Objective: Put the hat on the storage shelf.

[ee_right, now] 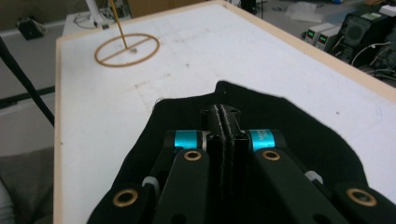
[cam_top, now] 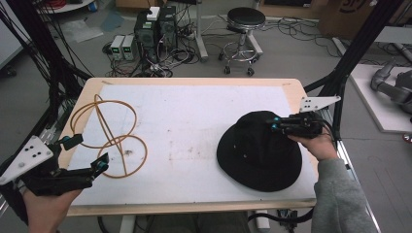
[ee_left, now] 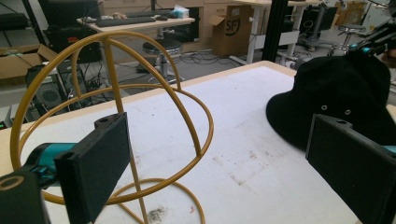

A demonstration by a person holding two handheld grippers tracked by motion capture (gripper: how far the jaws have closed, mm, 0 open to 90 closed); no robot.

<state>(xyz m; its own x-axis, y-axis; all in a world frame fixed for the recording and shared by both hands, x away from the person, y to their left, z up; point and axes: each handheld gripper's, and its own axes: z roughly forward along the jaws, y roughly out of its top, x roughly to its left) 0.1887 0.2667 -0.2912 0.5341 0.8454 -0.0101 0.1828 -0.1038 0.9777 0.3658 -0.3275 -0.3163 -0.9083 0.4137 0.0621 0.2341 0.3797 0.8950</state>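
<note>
A black fabric bucket hat (cam_top: 257,153) is seen lying on the right of the white-topped table (cam_top: 194,121), its crown pinched by the right tongs (cam_top: 275,123). The left tongs (cam_top: 87,153) are held wide beside a yellow wire hat stand (cam_top: 108,127).

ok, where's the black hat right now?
In the high view the black hat lies on the right side of the table, near its front edge, with the right gripper over its crown. The gold wire stand sits across the table, to the left.
</note>
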